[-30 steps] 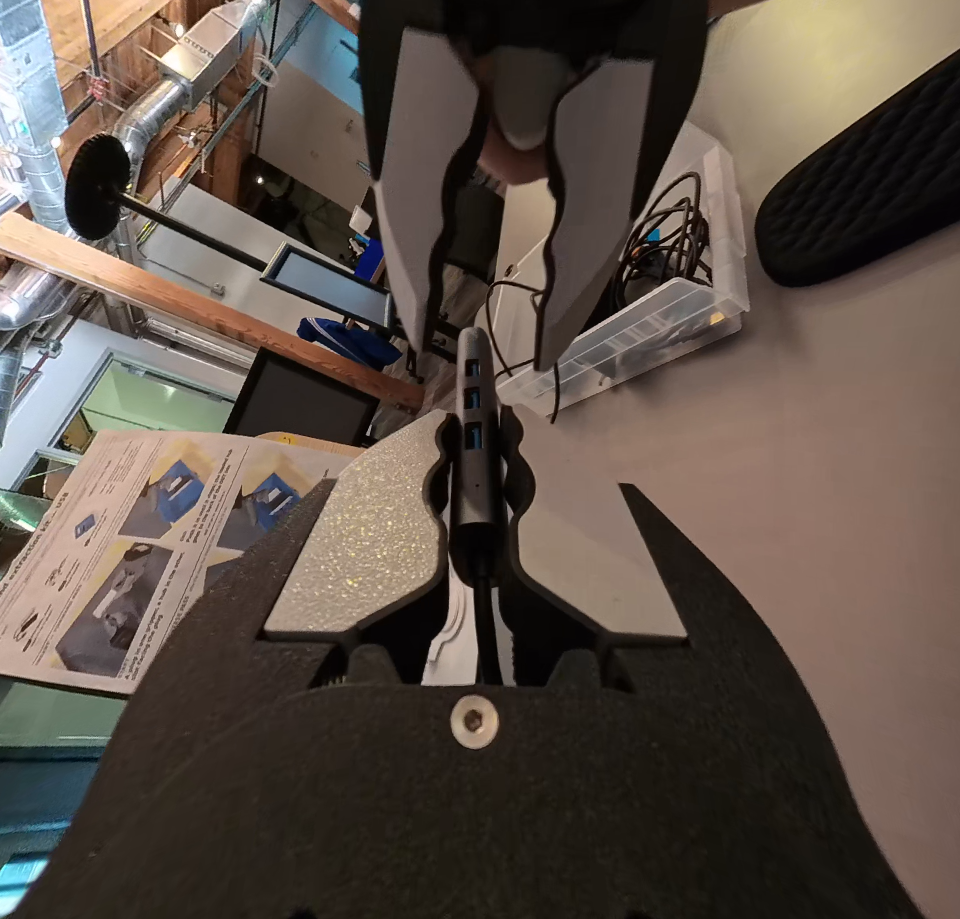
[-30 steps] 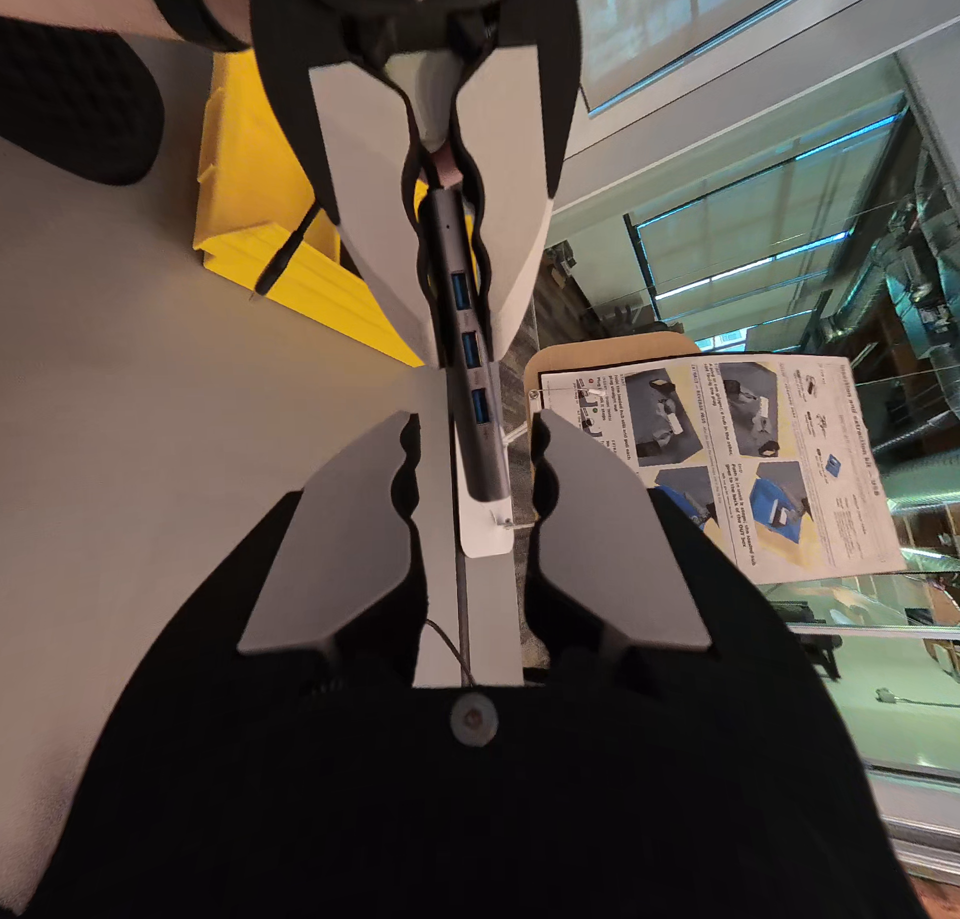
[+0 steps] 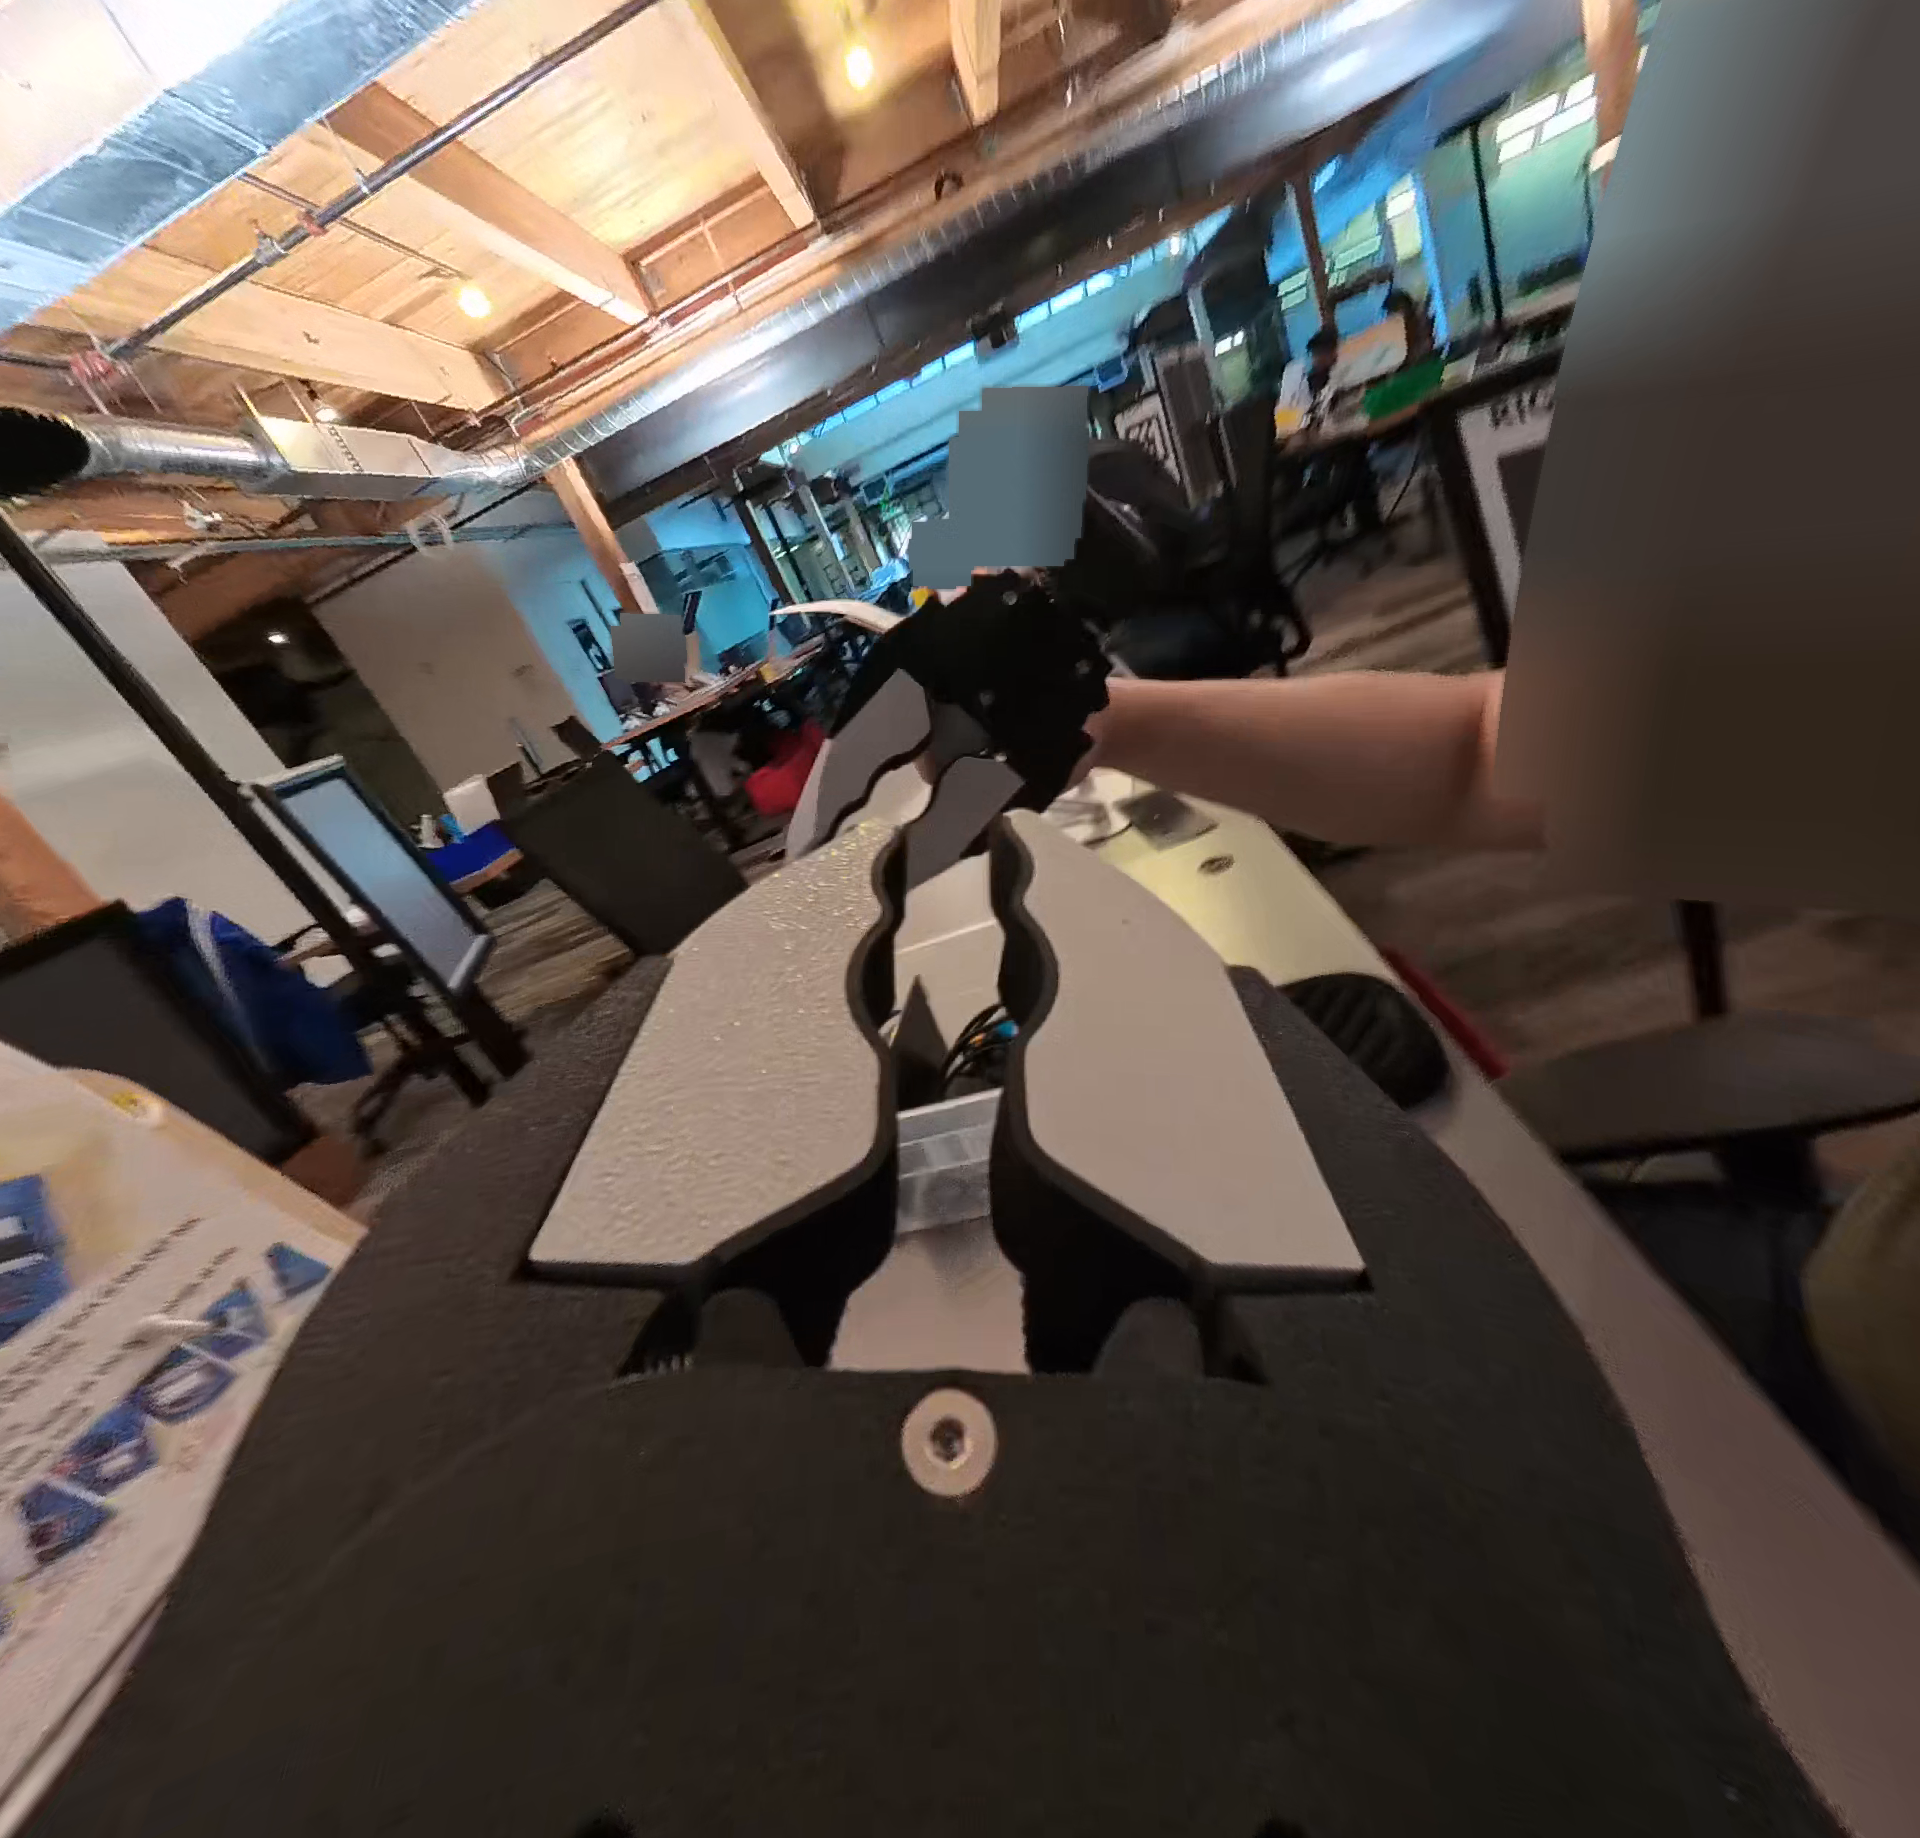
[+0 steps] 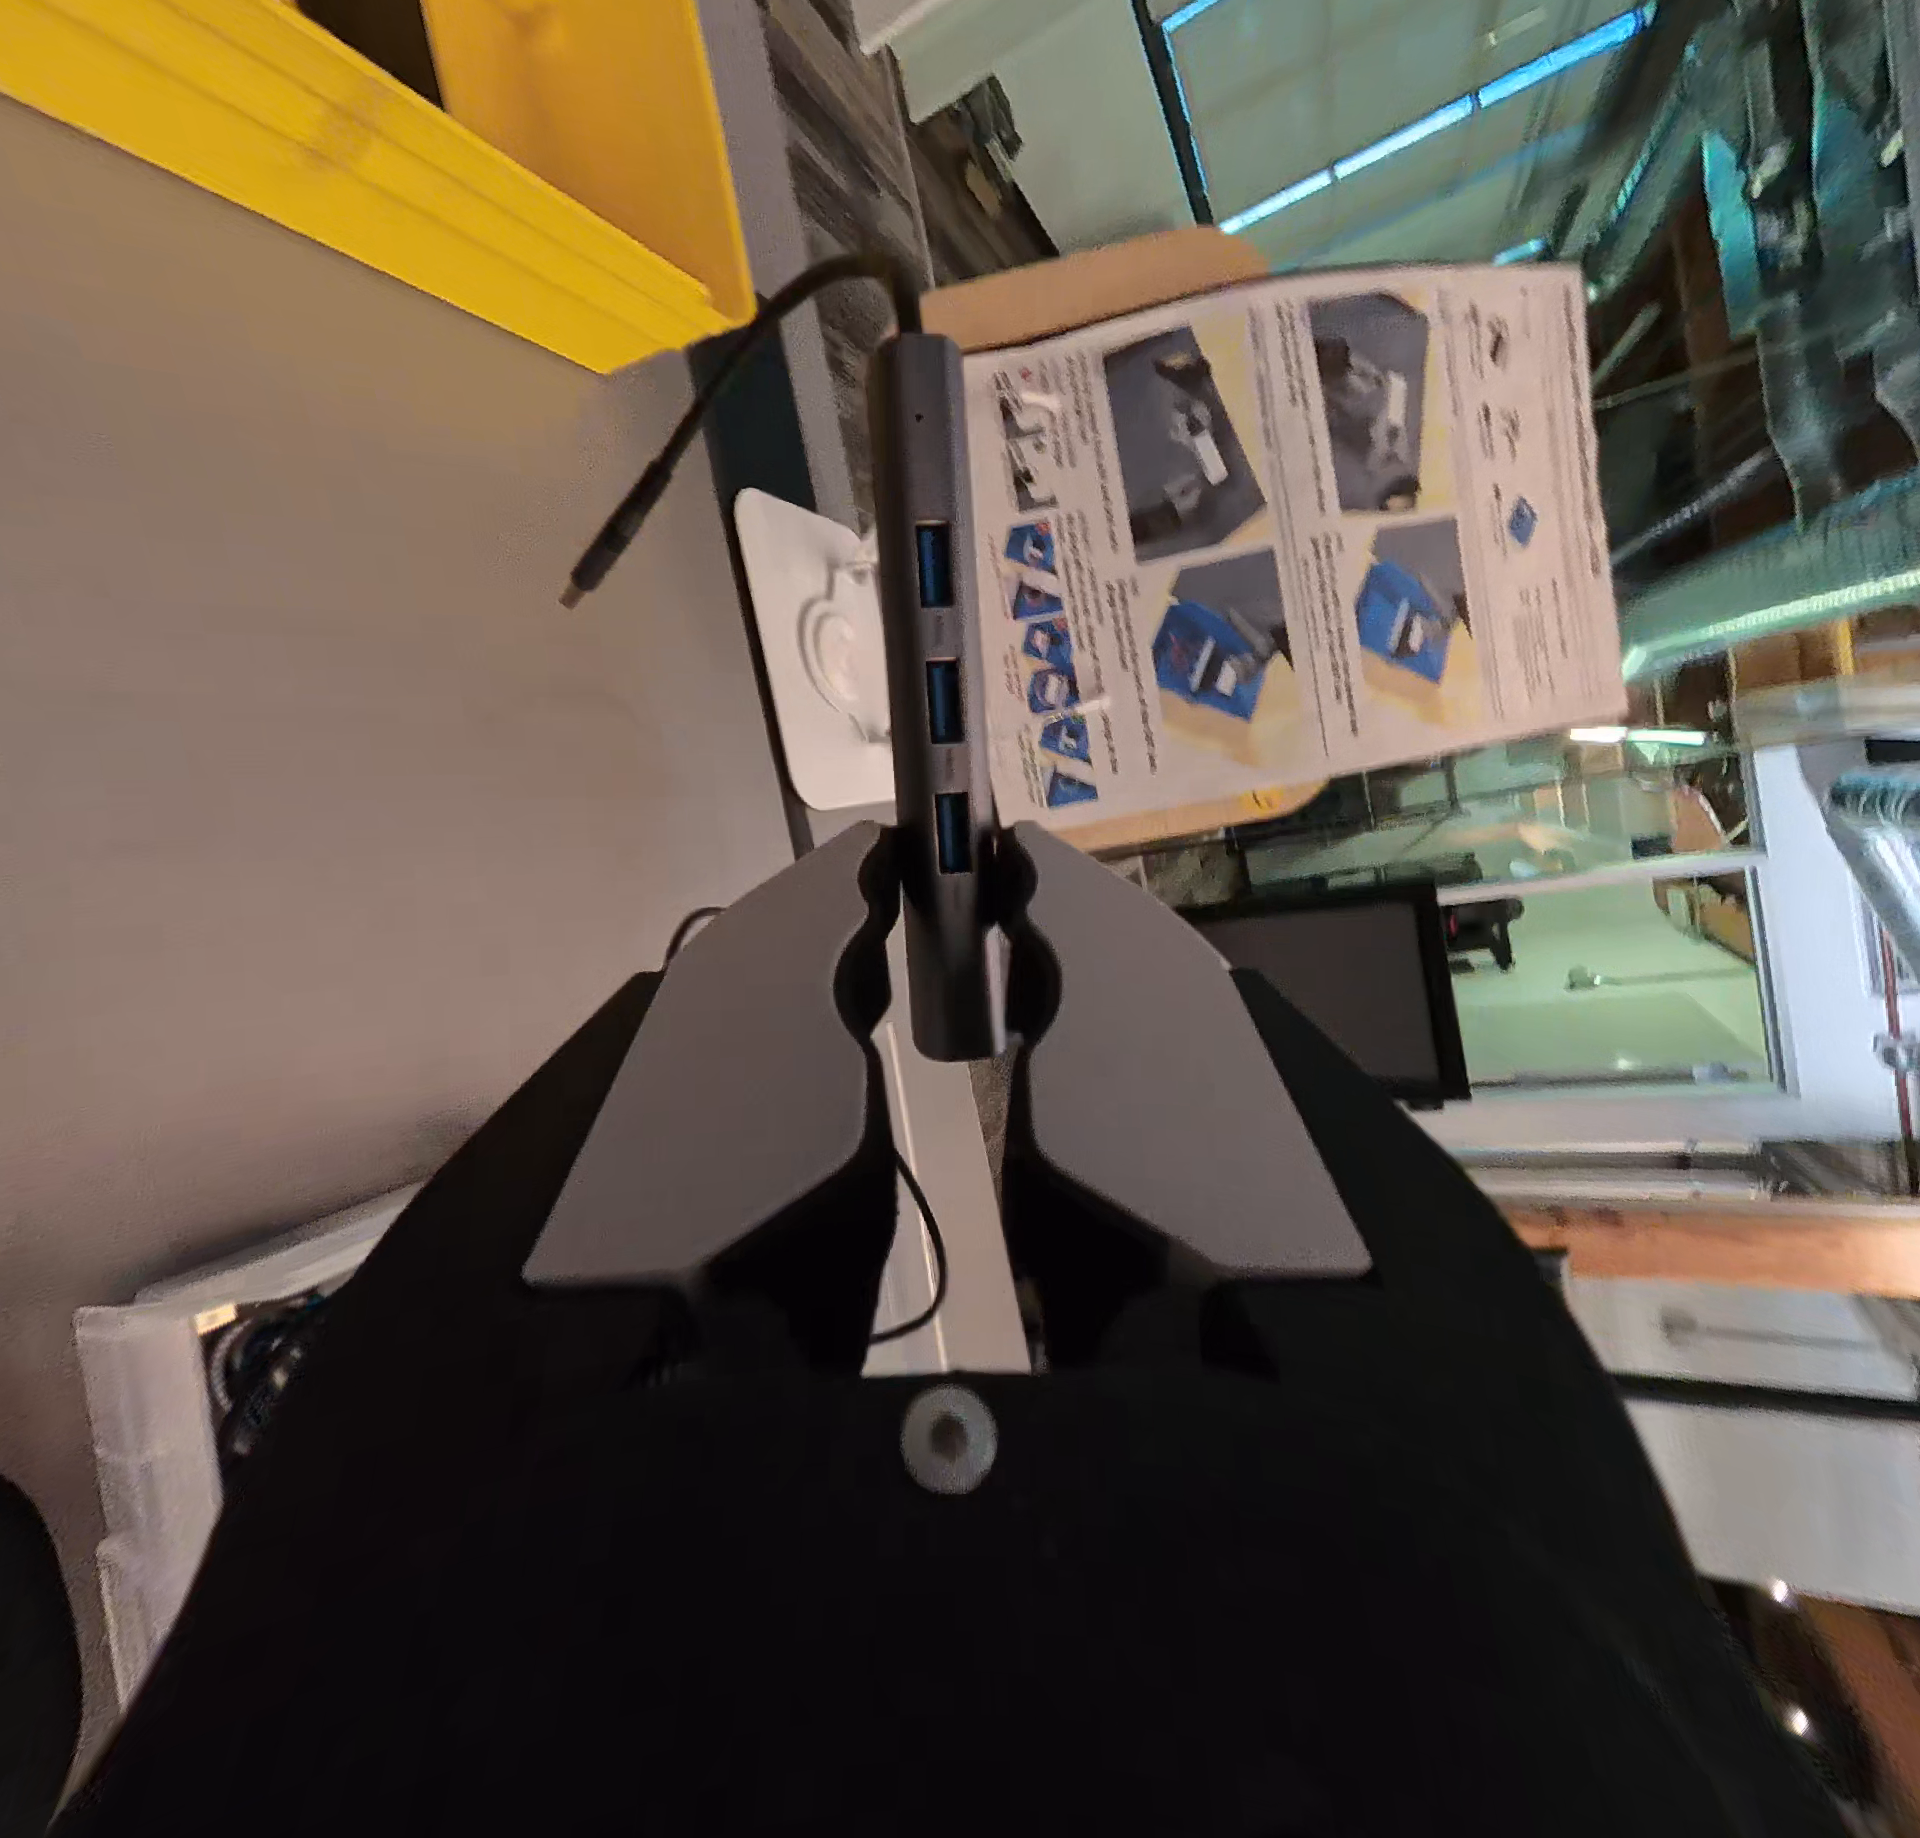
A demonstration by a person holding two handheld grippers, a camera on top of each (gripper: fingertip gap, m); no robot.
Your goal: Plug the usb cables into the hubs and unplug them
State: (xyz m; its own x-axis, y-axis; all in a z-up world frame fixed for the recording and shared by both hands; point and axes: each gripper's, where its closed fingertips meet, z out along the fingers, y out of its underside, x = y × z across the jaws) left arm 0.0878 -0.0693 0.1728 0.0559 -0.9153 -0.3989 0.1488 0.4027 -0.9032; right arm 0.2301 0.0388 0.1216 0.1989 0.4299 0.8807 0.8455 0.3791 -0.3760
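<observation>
My right gripper (image 4: 948, 838) is shut on the lower end of a grey USB hub (image 4: 930, 583) with three blue ports. The hub sticks out forward, and its short black cable (image 4: 717, 375) hangs free from the far end, with the plug (image 4: 597, 578) loose above the grey table (image 4: 312, 749). My left gripper (image 3: 948, 853) is open and empty, raised and pointing across the room. The right gripper (image 3: 914, 780) also shows in the left wrist view, just beyond the left fingertips, on a person's bare forearm (image 3: 1299, 749). The hub cannot be made out in that view.
A yellow bin (image 4: 364, 126) stands on the table beyond the hub. A white holder (image 4: 821, 645) and a printed instruction sheet (image 4: 1299, 541) lie behind it. A clear plastic box of cables (image 4: 156, 1393) sits near the right gripper; it also shows in the left wrist view (image 3: 940, 1144). The grippers' ends are close to 20 cm from one another.
My left gripper has let go of the hub, opened and swung away. My right gripper has closed on the hub's end and now holds it alone.
</observation>
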